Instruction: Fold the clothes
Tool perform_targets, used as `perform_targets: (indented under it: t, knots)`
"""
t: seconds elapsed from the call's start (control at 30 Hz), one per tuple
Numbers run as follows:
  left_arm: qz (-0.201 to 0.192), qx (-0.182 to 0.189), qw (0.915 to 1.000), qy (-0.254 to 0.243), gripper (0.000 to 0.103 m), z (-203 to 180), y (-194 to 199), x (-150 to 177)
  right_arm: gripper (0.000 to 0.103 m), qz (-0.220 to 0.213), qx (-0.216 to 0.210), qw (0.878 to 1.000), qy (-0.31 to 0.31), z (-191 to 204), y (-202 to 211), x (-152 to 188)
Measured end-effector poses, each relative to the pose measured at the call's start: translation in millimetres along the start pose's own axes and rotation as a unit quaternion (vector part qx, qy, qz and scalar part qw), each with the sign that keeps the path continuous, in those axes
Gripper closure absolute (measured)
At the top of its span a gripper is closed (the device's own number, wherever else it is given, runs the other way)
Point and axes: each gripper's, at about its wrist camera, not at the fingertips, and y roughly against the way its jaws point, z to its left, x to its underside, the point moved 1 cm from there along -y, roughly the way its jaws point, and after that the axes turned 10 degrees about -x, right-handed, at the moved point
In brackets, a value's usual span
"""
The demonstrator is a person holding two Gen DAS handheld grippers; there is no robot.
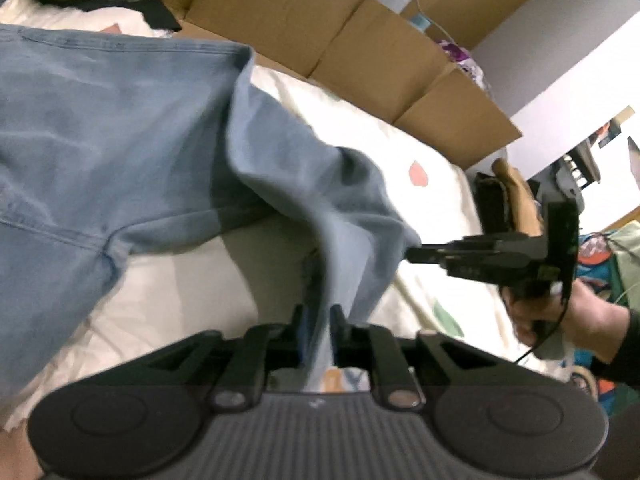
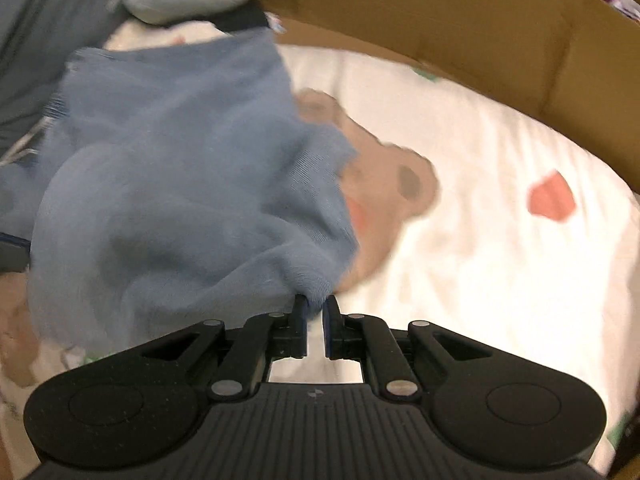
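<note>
Fold in progress: both grippers carry an edge of the blue garment over the bed, with the far part of the cloth lying flat on the sheet and the near part lifted and draped between the 2 tools.

Left gripper: jaws parted slightly, a strip of the blue cloth running down between them. Whether the pads press on it cannot be told from the left wrist view; the cloth hangs taut to that point, so some hold is likely.

Right gripper: jaws close together with a narrow gap, a bunched corner of the garment sitting at the fingertips. In the left wrist view the same tool, held by a hand, meets the cloth's edge with its tips drawn together. Judged a pinch on the corner.

Surroundings: cardboard box along the far side of the bed; bear print on the sheet beside the garment.

Next move, as judged: carry the lifted edge across onto the flat part, keeping both corners level, lay it down, then release. Risk: the left hold looks loose; cloth may slip out before the edge is placed.
</note>
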Motion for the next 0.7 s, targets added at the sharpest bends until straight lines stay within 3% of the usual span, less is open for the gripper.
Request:
perform_targets:
  t: [0.07,0.17,0.3,0.43,0.7]
  knots:
    - [-0.002,-0.007,0.9999,0.013,0.069,11,3,3,0.092,0.003,0.009,1.000,-0.002,-2,2,3]
    - [0.001,-0.029,0.9992,0.026,0.069,27,6,8,0.077,0.002,0.010,1.000,-0.001,1,6,6]
    - [0.008,-0.046,0.9978,0.047,0.069,47,8,16,0.068,-0.002,-0.006,1.000,0.009,14,13,7]
    - [0.012,-0.062,0.9964,0.056,0.069,57,9,21,0.067,0.005,-0.035,0.999,0.026,35,18,7]
    - [0.008,-0.092,0.9934,0.068,0.067,74,18,28,0.055,0.023,-0.082,0.995,0.055,84,13,6]
